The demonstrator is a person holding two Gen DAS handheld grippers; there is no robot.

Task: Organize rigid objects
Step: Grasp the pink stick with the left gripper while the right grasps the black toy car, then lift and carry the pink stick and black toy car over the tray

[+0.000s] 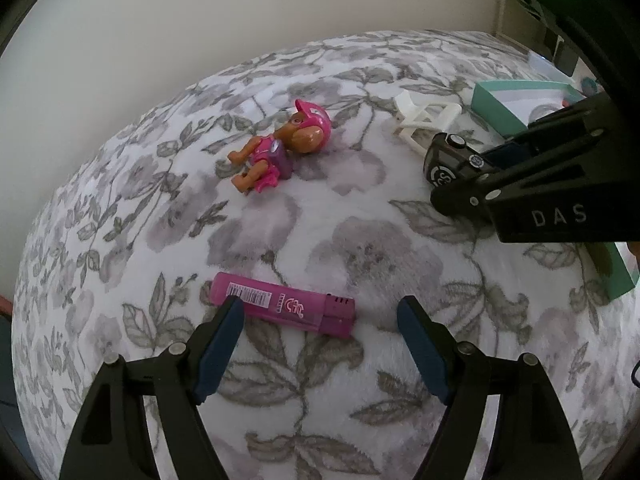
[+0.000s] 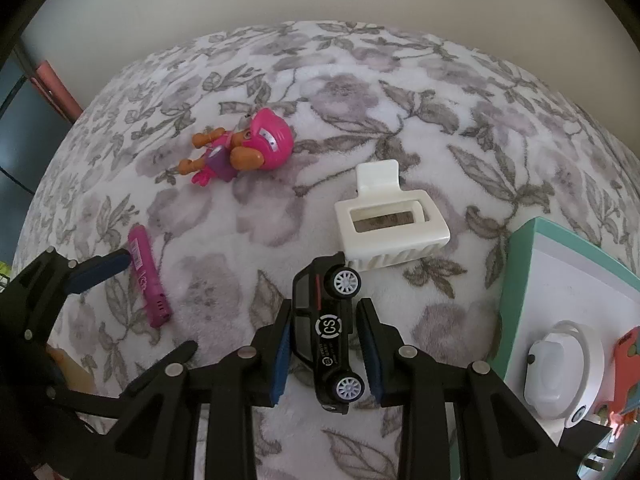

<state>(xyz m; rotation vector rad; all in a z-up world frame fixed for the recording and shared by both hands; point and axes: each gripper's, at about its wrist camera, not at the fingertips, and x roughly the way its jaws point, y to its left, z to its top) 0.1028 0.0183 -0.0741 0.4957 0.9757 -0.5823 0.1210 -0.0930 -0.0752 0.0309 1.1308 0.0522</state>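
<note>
A black toy car (image 2: 324, 328) lies on its side on the flowered blanket (image 2: 240, 240), and my right gripper (image 2: 325, 306) is shut on it, blue pads against roof and wheels. The left wrist view shows the same car (image 1: 448, 156) in the right gripper (image 1: 452, 188) at the right. My left gripper (image 1: 320, 304) stands open just above a pink lighter (image 1: 288, 306); its left fingertip overlaps the lighter's label end, and the pads do not press on it. The lighter (image 2: 146, 276) also shows beside the left gripper (image 2: 156, 302) in the right wrist view.
A pink pup figure (image 1: 280, 148) lies on its back farther out on the blanket. A white hair claw (image 2: 388, 224) sits just beyond the car. A teal-rimmed box (image 2: 516, 280) at the right holds a white round device (image 2: 552, 372) and an orange item (image 2: 628, 360).
</note>
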